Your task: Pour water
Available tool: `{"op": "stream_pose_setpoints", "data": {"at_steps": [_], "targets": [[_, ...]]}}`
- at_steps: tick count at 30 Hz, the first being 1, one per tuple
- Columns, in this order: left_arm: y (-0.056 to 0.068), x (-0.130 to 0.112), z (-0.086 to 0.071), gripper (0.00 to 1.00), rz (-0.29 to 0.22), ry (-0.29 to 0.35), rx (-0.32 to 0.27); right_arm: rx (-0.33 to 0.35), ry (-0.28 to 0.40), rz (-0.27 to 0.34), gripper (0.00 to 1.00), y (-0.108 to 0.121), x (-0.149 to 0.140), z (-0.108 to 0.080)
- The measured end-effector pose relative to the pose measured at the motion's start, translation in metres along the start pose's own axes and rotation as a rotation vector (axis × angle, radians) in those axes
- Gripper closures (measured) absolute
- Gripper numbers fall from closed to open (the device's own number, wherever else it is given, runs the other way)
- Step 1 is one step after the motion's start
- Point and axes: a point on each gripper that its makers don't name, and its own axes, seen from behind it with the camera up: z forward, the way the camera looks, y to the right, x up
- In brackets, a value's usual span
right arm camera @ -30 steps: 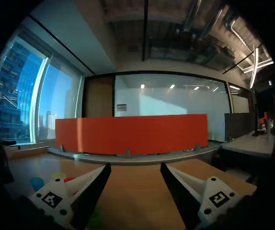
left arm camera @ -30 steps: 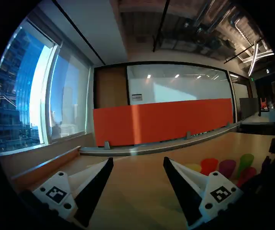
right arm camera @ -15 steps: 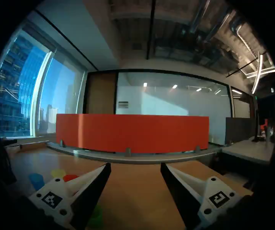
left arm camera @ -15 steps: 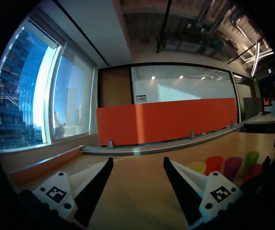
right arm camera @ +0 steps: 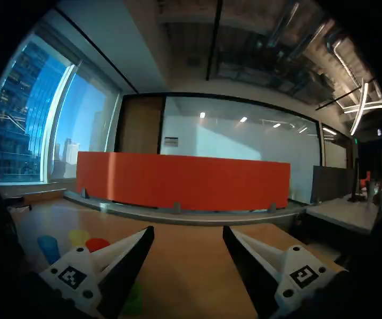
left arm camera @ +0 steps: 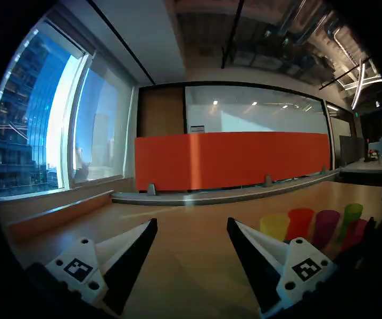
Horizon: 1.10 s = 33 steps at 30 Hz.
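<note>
Against a second ago: more of the wooden table in both views, and the orange partition now level rather than slanted in the left gripper view. Left gripper spread just as wide as before, with nothing between its fingers. Right gripper likewise wide apart and empty, unchanged. In the left gripper view, cups sitting higher and showing more fully than earlier, when barely clear of the right finger. In the right gripper view, more of each cup uncovered past the left finger.

Standing on the table, ahead of the left gripper and off to its right: a close row of upright plastic cups. From left to right, yellow cup, red cup, purple cup and green cup, plus a pink cup nearer and partly cut off by the dark edge. Tapered, translucent, mouths up.

In the right gripper view, to the left of the right gripper: blue cup, then the yellow, then the red. Contents impossible to tell from here. All cups well apart from both grippers.
</note>
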Motion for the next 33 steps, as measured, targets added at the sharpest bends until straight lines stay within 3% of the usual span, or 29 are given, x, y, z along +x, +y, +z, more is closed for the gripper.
{"op": "stream_pose_setpoints", "data": {"at_steps": [17,33], "targets": [[-0.002,-0.016,0.002,0.03,-0.041,-0.037,-0.005,-0.01,-0.001,-0.012,0.0,0.005,0.003,-0.001],[-0.004,-0.018,0.003,0.03,-0.041,-0.048,-0.006,-0.007,-0.001,-0.014,0.0,0.003,0.004,-0.002]]}}
